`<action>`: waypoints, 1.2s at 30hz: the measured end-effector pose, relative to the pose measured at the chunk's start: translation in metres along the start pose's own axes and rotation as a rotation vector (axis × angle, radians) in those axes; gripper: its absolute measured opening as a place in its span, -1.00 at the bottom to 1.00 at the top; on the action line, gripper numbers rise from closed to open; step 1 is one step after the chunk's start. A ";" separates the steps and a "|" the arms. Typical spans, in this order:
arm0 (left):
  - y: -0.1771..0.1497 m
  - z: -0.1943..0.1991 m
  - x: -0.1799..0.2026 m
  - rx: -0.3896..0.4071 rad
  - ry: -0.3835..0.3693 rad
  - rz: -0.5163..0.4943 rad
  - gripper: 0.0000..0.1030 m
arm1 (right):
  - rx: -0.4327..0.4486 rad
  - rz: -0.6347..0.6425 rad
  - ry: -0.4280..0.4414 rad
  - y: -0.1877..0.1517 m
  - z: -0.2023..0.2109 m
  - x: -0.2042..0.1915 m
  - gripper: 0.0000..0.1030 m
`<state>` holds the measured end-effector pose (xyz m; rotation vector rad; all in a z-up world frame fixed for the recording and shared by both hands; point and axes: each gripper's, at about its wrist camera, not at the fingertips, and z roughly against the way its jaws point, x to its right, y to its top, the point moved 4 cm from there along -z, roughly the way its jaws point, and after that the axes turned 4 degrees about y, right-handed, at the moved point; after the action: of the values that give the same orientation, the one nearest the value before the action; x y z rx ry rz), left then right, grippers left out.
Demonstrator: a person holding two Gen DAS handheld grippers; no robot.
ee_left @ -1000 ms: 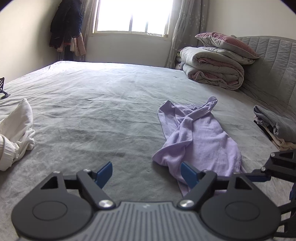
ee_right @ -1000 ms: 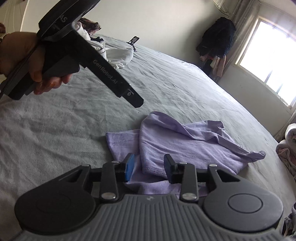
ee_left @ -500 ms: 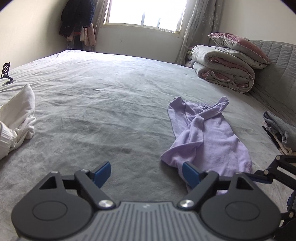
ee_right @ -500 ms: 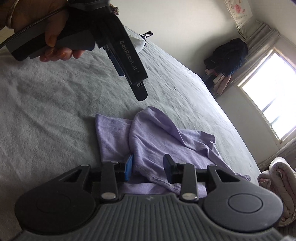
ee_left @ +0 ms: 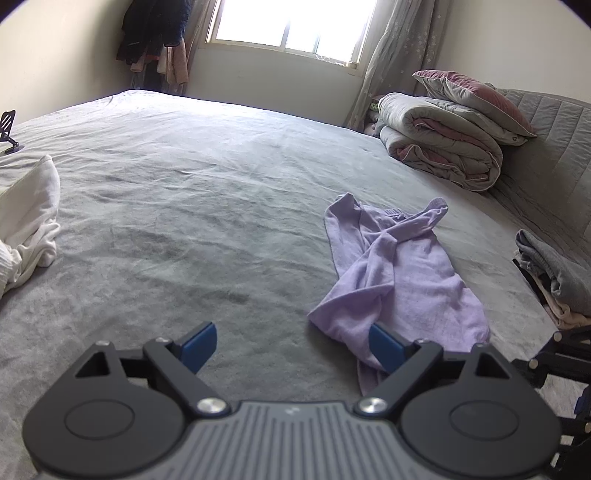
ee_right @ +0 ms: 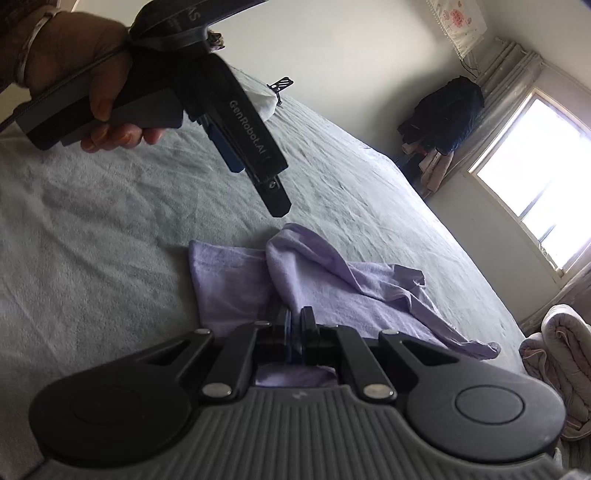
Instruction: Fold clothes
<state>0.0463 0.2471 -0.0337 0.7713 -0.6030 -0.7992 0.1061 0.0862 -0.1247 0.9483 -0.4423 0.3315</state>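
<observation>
On the far left of the grey-sheeted bed [ee_left: 184, 206], a crumpled white garment [ee_left: 26, 221], with a small black folding stand [ee_left: 8, 127] behind it. Lower centre of the left wrist view: left tool [ee_left: 291, 345] held above the sheet, blue-padded jaws spread wide and opening further, nothing between them but bare bedding, right pad just beside the near corner of the cloth. Right of centre: crumpled lilac knit garment [ee_left: 399, 280] lying twisted on the bed, one sleeve trailing toward the window [ee_left: 291, 26]. Further right: rolled grey-and-pink quilt [ee_left: 439, 151] topped by a pillow, then a small stack of folded grey clothes [ee_left: 554, 273] at the bed's edge. In the right wrist view: right tool [ee_right: 294, 332] pinched tight on the near hem of the lilac garment, cloth bunched up between the pads.
</observation>
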 end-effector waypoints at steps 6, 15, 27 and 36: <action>0.000 -0.001 0.003 -0.015 -0.033 0.025 0.76 | 0.017 -0.049 0.081 0.013 0.021 0.008 -0.92; 0.000 -0.006 0.024 -0.004 -0.032 -0.049 0.81 | -0.094 0.020 0.176 -0.016 0.023 -0.026 -0.96; 0.004 -0.003 0.019 0.045 0.183 -0.206 0.90 | 0.035 -0.327 0.102 0.000 0.017 0.045 -0.31; 0.005 0.003 -0.004 0.054 0.273 -0.207 0.90 | -0.063 -0.230 0.183 0.027 -0.054 0.005 -0.27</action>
<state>0.0442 0.2512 -0.0293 0.9845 -0.3036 -0.8509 0.1100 0.1460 -0.1306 0.8884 -0.1726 0.1922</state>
